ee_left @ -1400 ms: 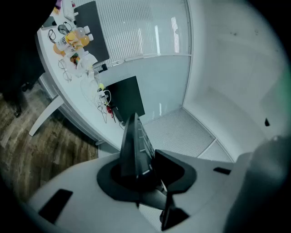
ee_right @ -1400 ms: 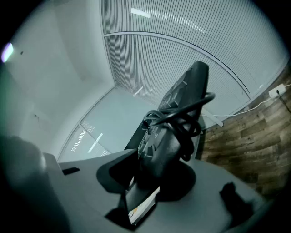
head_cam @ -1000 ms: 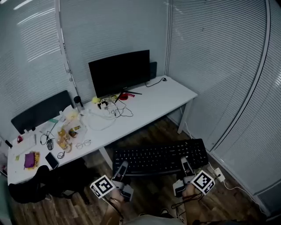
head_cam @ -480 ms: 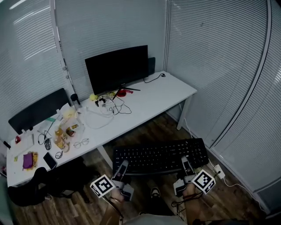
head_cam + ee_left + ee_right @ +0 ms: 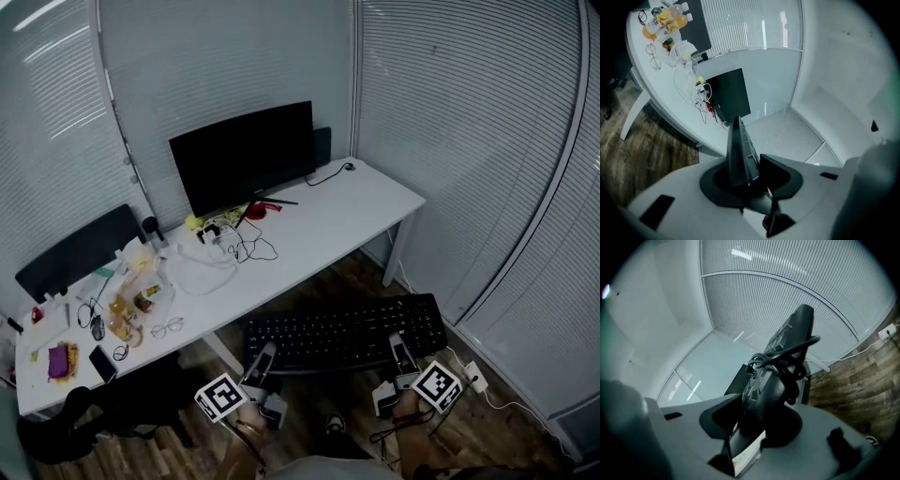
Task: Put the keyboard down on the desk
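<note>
I get a cool, even, bluish light from above. Strip lights show as pale glare streaks on the glass wall at the far left. The desk top is bright, almost washed out, while the space under its left end sinks into deep shadow. The monitor reads as flat black without detail. Straight wall lines bow toward the head view's edges. Both tool views are round fisheye pictures with black corners. Close to the lens, the left tool and right tool are blurred grey and the keyboard is soft. Farther things look sharper.
</note>
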`<state>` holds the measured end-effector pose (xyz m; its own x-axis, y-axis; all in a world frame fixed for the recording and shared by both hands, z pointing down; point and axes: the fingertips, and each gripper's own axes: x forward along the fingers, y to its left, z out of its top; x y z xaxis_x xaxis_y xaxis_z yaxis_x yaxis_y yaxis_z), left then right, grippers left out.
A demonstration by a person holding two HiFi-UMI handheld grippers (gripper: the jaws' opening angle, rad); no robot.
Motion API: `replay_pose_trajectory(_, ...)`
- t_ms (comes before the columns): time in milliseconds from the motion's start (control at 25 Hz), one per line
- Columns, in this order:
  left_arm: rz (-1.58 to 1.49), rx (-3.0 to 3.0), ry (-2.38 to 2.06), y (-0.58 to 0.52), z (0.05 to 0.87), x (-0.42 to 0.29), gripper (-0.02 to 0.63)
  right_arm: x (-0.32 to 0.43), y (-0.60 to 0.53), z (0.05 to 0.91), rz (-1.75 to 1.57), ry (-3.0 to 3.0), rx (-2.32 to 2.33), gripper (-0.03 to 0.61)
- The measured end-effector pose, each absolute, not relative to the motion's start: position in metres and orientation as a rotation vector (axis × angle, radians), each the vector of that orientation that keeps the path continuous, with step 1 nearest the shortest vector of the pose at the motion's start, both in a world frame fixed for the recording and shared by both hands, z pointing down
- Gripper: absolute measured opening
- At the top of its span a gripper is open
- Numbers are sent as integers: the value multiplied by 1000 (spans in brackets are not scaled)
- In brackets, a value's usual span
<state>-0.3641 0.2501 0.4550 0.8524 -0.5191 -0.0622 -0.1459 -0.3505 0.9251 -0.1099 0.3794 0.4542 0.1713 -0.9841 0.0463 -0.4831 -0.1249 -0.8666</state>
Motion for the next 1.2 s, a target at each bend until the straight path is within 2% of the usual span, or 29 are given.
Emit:
replay_pose_trajectory(440,-436,1910,-499,188,452,-289,135,-34,311,450,-871,1419,-1704,133)
replay_pose_trajectory(1200,-417,1937,-544,127,449,-204,135,56,247,442,-864,1438,-1676,133)
